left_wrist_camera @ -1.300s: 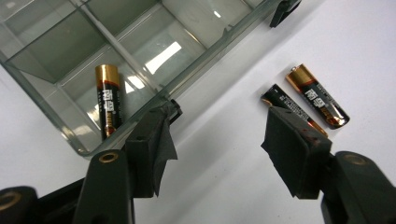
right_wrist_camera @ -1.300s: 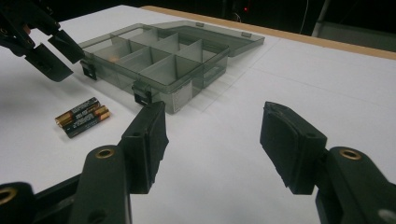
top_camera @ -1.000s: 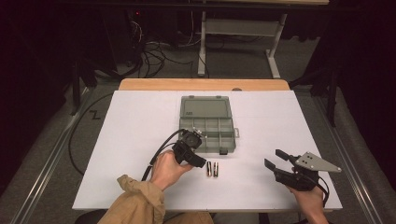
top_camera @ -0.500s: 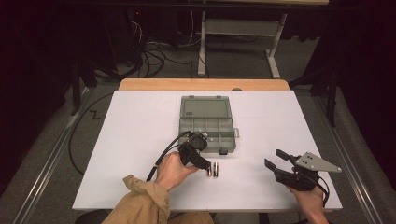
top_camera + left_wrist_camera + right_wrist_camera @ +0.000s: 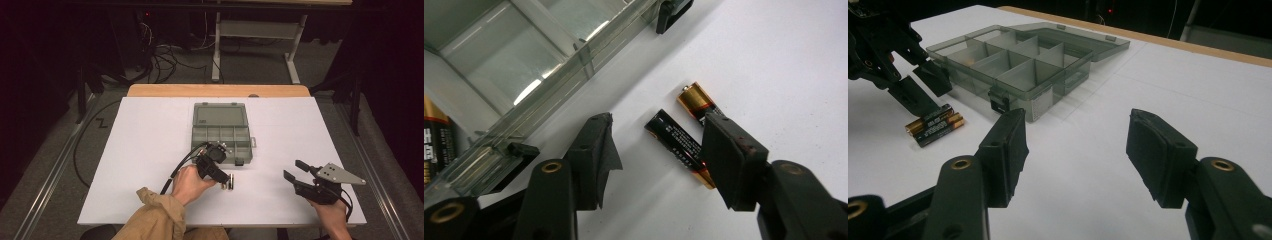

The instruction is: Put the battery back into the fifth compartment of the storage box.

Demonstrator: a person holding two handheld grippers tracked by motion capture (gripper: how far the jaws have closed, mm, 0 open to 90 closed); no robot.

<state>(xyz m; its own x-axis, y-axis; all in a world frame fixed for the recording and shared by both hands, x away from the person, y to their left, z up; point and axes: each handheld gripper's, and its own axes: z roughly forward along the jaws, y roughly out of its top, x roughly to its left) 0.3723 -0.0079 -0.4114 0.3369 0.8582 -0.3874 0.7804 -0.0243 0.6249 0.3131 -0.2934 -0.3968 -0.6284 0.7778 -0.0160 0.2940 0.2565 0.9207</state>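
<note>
White table: organizer box, two batteries.

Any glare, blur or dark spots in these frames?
Left gripper view: bright glare on the clear grey plastic compartment box, near jaws soft. Right gripper view: the two black-and-gold batteries sharp, jaws blurred. High view: white table evenly lit, surroundings dark.

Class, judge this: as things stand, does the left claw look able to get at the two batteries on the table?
Probably yes. The left claw is open and right over the two batteries, which lie bare on the table beside the organizer box, with nothing between.
</note>
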